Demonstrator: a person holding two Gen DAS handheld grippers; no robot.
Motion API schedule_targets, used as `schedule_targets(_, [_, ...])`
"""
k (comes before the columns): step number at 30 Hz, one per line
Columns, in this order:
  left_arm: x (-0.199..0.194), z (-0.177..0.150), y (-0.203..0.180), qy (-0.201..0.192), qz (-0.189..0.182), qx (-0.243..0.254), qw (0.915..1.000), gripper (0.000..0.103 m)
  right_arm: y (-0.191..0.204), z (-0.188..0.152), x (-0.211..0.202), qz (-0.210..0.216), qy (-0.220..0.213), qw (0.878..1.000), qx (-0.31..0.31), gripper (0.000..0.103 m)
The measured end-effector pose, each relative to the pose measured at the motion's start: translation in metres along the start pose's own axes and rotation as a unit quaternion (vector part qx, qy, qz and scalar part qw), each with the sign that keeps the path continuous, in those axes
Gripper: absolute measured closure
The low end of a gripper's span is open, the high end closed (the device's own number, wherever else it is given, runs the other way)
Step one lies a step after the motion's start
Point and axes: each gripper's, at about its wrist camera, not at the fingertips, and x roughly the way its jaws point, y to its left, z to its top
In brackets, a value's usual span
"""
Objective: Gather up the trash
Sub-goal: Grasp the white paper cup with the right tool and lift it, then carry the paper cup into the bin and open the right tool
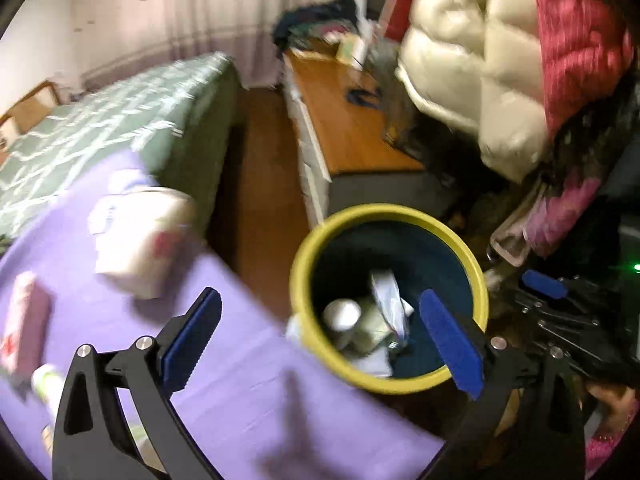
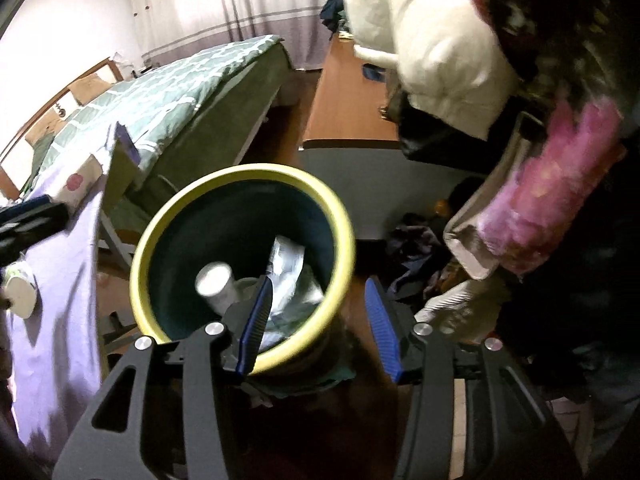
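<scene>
The left hand-held gripper (image 1: pixel 320 340) is spread wide and empty above the yellow-rimmed round dark bin (image 1: pixel 478 280); the right hand-held gripper (image 2: pixel 318 320) is parted, empty, at its rim.

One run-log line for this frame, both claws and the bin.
left claw: open, empty | right claw: open, astride bin rim | bin: holds can, wrappers | table: items remain

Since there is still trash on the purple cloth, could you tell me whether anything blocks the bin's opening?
Nothing visible does. The bin stands open, without a lid, beside the purple cloth, holding only some trash at its bottom. The left gripper is open and empty, and the right gripper's jaws straddle the bin's near rim.
</scene>
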Motion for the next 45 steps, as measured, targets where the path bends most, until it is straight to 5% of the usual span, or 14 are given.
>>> schedule_targets(7, [-0.090, -0.039, 0.109, -0.068, 0.117, -0.091, 0.9866, 0.005, 0.075, 0.022, 0.004, 0.055, -0.006, 0.997, -0.056, 0.057])
schedule_targets(12, [-0.129, -0.082, 0.196, -0.087, 0.226, -0.168, 0.9555, 0.005, 0.146, 0.047, 0.006, 0.096, -0.010, 0.991, -0.093, 0.052])
schedule_targets(15, [-0.142, -0.110, 0.251, -0.080, 0.287, -0.217, 0.9298, 0.005, 0.186, 0.059, 0.010, 0.114, -0.010, 0.988, -0.101, 0.051])
schedule_targets(22, [-0.156, -0.163, 0.324, -0.088, 0.374, -0.282, 0.8789, 0.005, 0.256, 0.097, 0.035, 0.141, 0.015, 0.987, -0.077, 0.040])
schedule_targets(28, [-0.156, -0.183, 0.337, -0.097, 0.356, -0.311, 0.8756, 0.005, 0.290, 0.116, 0.069, 0.120, 0.052, 0.990, -0.055, 0.027])
schedule_targets(36, [-0.147, -0.179, 0.329, -0.090, 0.344, -0.306, 0.8832, 0.005, 0.312, 0.119, 0.110, 0.083, 0.101, 0.990, -0.044, 0.026])
schedule_targets(45, [-0.145, -0.179, 0.327, -0.087, 0.346, -0.307, 0.8823, 0.005, 0.319, 0.110, 0.103, 0.081, 0.079, 0.991, -0.077, 0.038])
